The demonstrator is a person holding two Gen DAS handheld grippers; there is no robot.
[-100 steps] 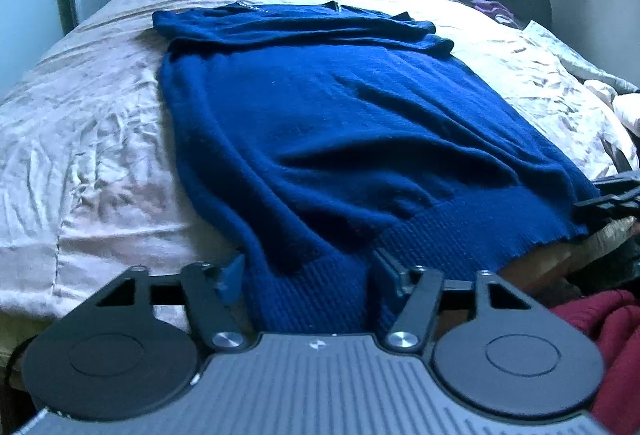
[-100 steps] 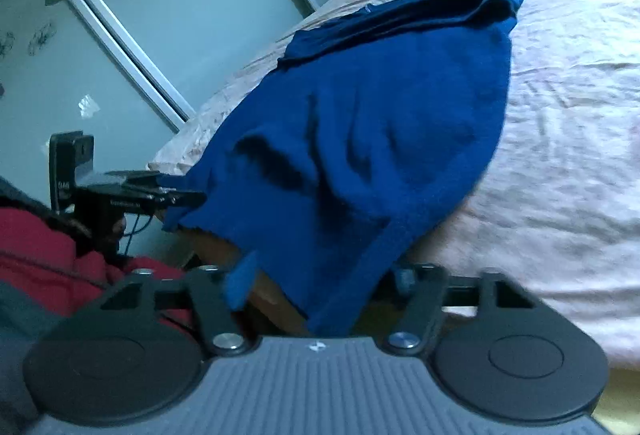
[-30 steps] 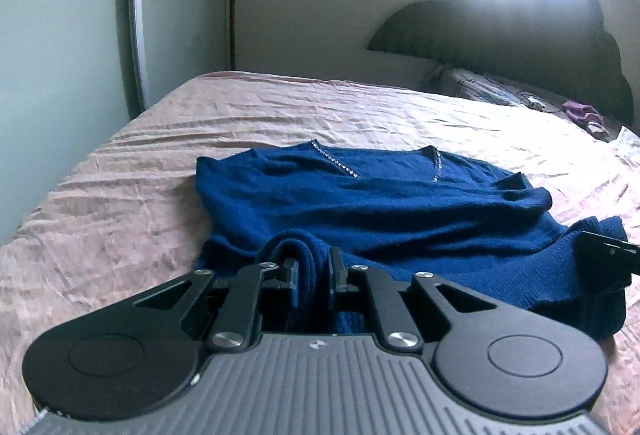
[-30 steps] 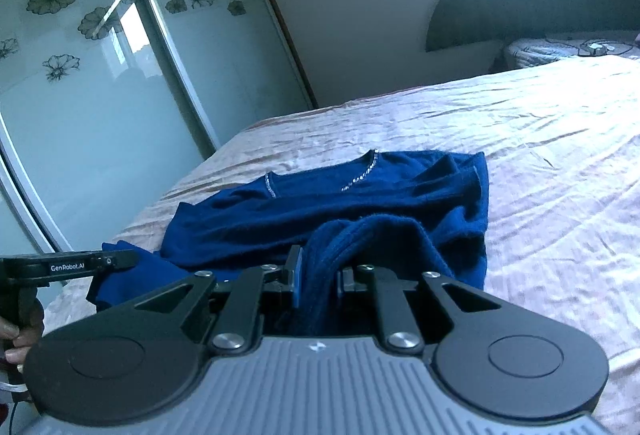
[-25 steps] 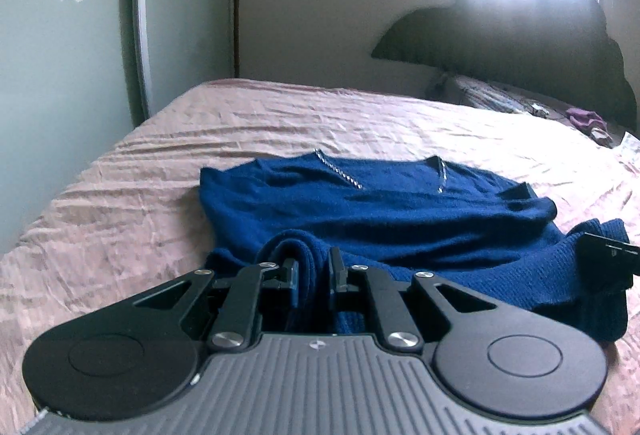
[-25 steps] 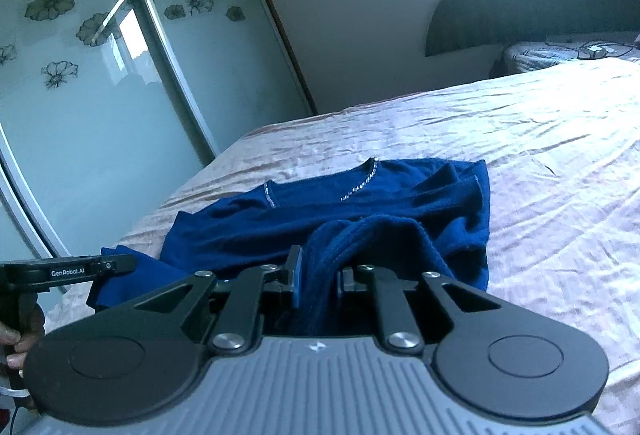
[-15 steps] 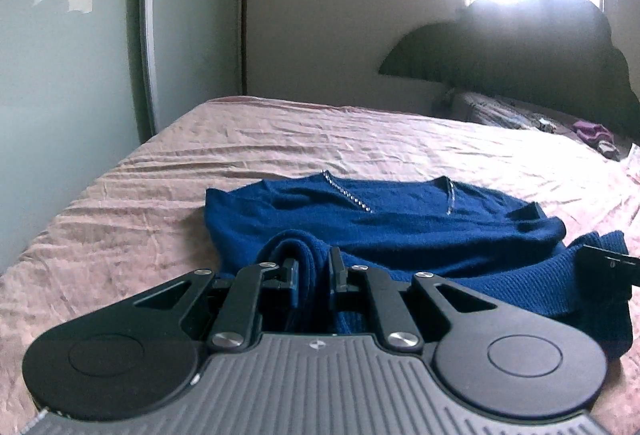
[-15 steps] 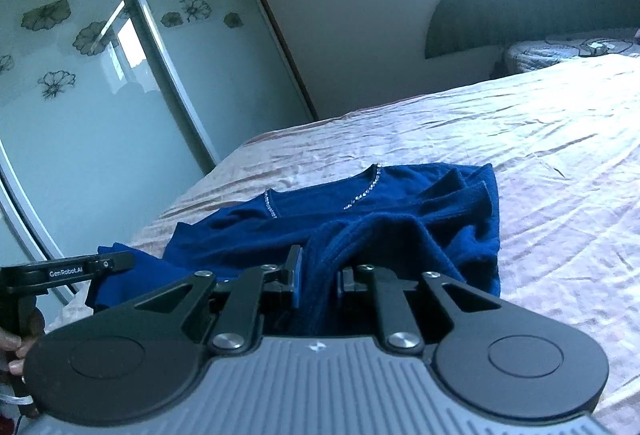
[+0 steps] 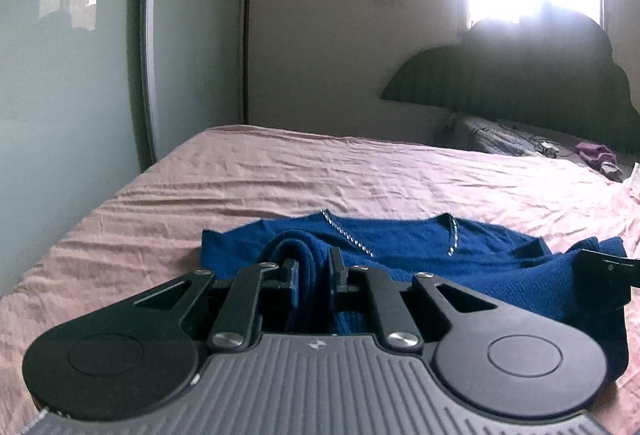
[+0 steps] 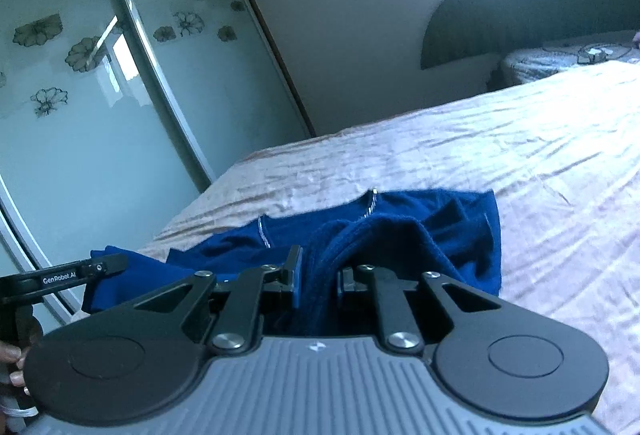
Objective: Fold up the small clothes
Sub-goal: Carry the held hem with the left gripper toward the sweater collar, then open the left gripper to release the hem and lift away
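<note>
Sweater (image 9: 420, 247) knit is bunched between both pairs of jaws: my left gripper (image 9: 314, 277) is clamped on a thick roll of the ribbed hem, and my right gripper (image 10: 318, 275) is clamped on another gathered part of the same edge. From there the blue cloth runs forward onto the pink bedspread (image 9: 360, 171), where the rest lies flat with its beaded neckline (image 9: 348, 233) facing me. I judge it soft, floppy and fairly light, with enough stretch to sag between my two holds, so the hem should be laid down evenly. The ribbed band looks the best place to hold, being thicker and less likely to slip. Beyond the bed stand the mirrored wardrobe doors (image 10: 120, 95) and a dark headboard (image 9: 520, 75).
</note>
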